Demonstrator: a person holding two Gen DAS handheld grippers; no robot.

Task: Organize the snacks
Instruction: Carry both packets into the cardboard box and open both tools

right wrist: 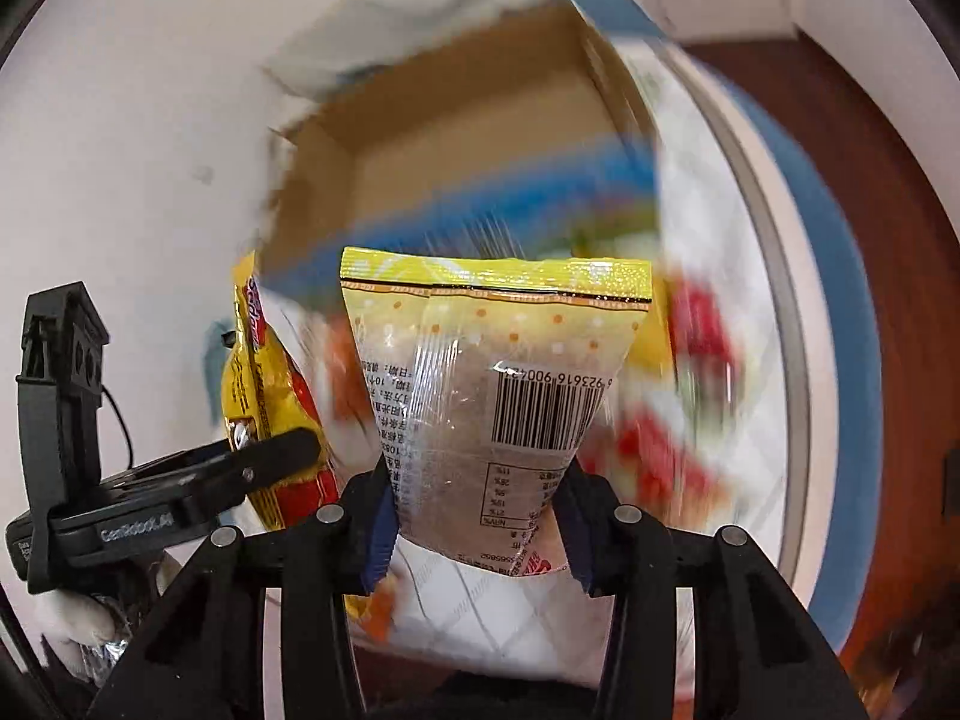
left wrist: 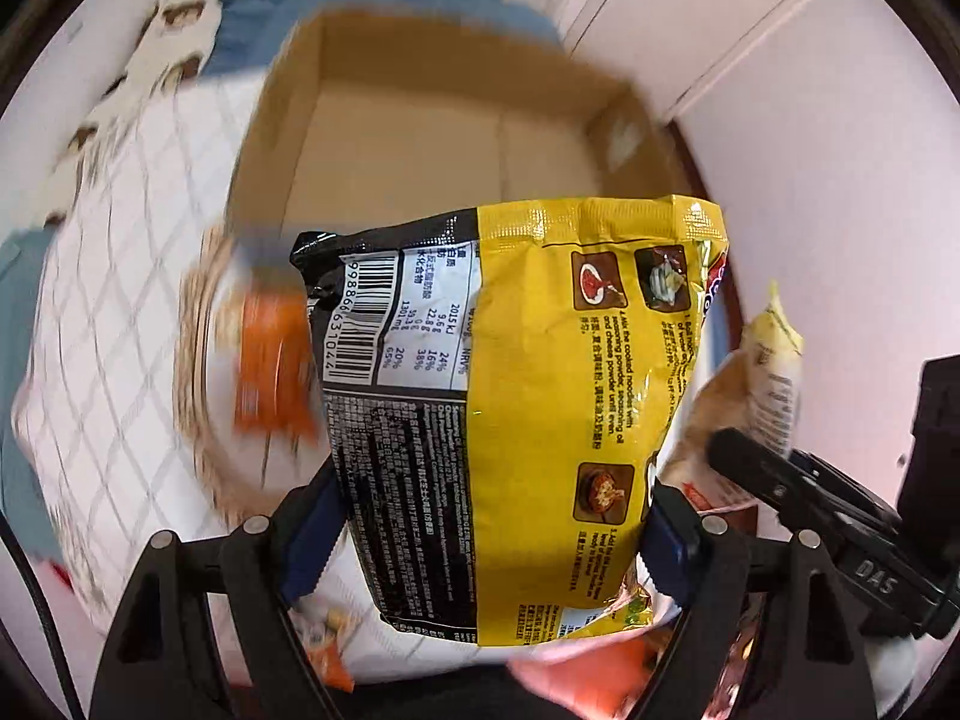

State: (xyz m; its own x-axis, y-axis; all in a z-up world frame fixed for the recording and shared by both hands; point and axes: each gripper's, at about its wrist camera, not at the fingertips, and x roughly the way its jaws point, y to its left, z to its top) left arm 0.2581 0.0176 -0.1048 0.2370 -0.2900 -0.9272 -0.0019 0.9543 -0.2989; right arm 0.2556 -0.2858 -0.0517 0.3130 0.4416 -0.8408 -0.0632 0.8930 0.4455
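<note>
The left gripper [left wrist: 492, 534] has its jaws clamped on a yellow-and-black instant noodle packet [left wrist: 540, 408], filling the centre of its frame. The right gripper [right wrist: 480, 528] pinches a clear snack bag with a yellow top seal [right wrist: 498, 384], centre frame. An open cardboard box [left wrist: 420, 138] lies beyond, in the upper frame.

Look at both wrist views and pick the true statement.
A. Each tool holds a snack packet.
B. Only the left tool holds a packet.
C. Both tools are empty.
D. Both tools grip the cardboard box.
A: the left tool clamps a yellow and black noodle packet, and the right tool clamps a clear packet with a yellow top; the cardboard box lies beyond, ungripped.
</note>
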